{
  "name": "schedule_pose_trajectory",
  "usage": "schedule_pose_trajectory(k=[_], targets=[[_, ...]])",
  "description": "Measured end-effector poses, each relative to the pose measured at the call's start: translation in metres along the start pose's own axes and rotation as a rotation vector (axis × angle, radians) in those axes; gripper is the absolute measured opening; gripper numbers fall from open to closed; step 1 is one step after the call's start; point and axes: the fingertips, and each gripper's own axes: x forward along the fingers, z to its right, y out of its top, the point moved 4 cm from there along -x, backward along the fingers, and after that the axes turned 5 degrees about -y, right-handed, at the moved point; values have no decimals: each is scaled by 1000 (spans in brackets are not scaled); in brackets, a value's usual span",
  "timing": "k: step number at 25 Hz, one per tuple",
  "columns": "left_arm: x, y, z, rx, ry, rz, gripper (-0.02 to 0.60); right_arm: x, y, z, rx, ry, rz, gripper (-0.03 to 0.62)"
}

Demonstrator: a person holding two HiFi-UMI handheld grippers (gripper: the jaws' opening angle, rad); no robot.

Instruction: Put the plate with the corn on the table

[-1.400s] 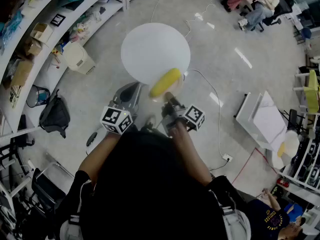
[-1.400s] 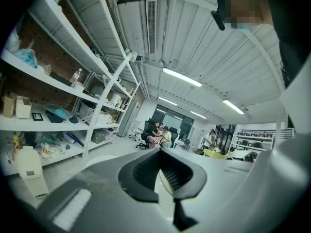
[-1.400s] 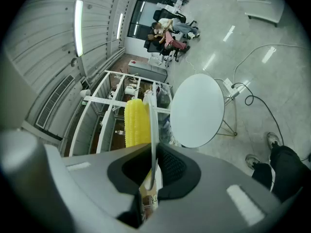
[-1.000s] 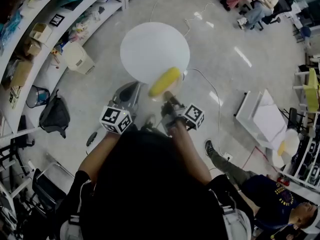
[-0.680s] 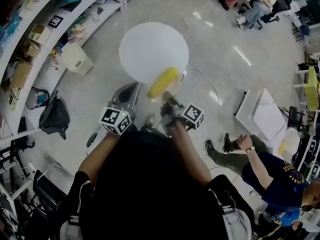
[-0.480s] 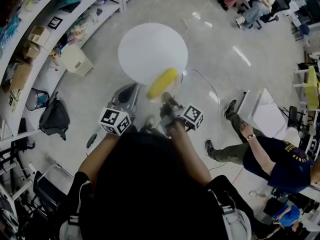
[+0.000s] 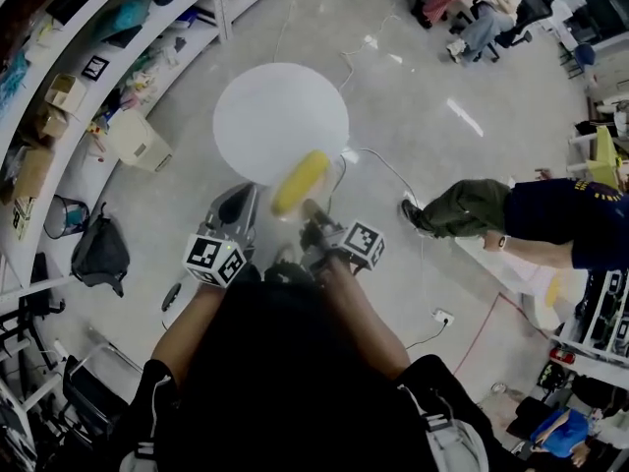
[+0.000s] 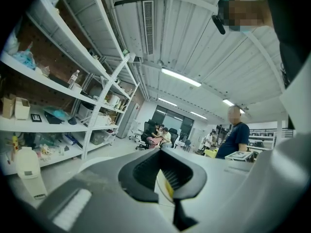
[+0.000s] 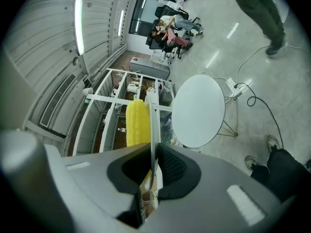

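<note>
Pale polished floor filled the room, with long metal shelves (image 7: 88, 87) curving along the left side and a round white worktop (image 7: 281, 124) standing on thin legs in the open middle. A cable (image 7: 378, 160) trailed across the floor just right of it. Further right, a person in a dark top and olive trousers (image 7: 511, 214) stretched across the view, and at the far end other people sat on office chairs (image 7: 462, 3).

The plate (image 9: 151, 130) was off the worktop, held in the air by its near edge, and from the head view it overlapped the near rim of the round top. The corn (image 7: 300, 182) lay on it, yellow and lengthwise. The right gripper (image 9: 154, 152) had its jaws closed on the plate's rim, which ran edge-on between the ribbed pads, with the corn just left of that edge in its own view.

The left gripper (image 8: 162, 164) sat just left of the plate at about the same height. Its jaws stood slightly apart with nothing gripped, and the plate and a sliver of yellow showed beyond the gap.
</note>
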Motion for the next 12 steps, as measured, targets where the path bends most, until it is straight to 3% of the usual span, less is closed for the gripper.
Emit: schedule_pose_trajectory(k=[12], targets=[[18,1,22,21,80,36,3,-4,27,-2,-46,34,-85,40]])
